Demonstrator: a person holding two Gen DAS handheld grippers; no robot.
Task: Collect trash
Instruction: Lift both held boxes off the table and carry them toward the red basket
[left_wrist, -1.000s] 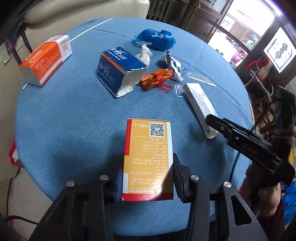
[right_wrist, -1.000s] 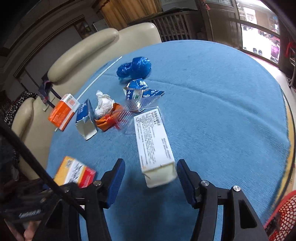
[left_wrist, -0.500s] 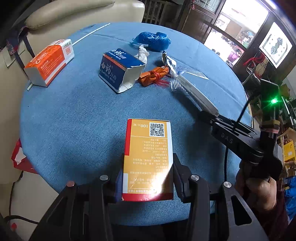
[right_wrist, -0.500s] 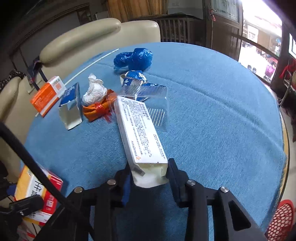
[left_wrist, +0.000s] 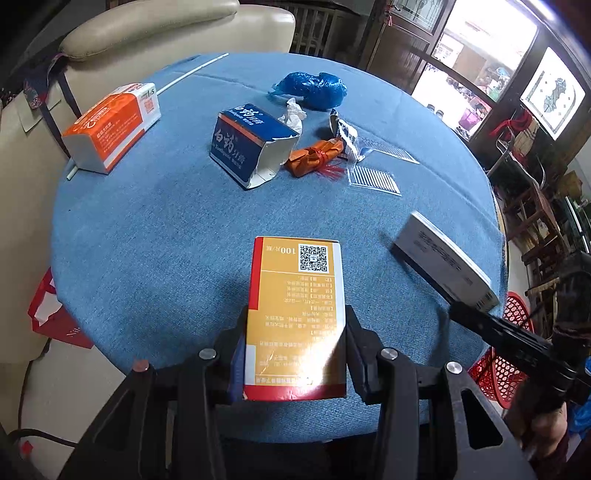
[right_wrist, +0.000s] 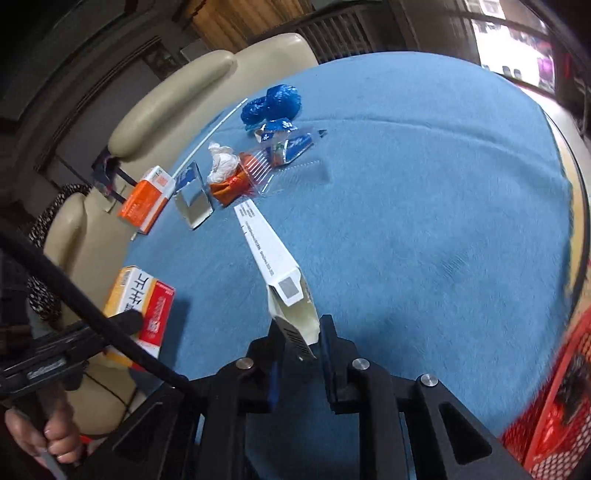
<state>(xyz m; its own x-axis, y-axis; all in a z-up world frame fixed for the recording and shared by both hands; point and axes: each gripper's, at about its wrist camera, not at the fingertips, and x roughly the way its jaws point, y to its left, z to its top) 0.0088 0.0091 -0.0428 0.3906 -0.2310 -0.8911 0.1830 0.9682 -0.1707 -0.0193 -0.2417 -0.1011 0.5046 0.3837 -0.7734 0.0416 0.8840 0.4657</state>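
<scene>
Right gripper (right_wrist: 297, 343) has just clamped the white box (right_wrist: 275, 266) and lifted it off the counter (right_wrist: 424, 221); a second ago it lay flat between open fingers. Left gripper (left_wrist: 295, 354) stays clamped on the yellow box (left_wrist: 297, 314) at the near edge. Both loads ready, I'd say, for the red basket (left_wrist: 506, 354).
</scene>
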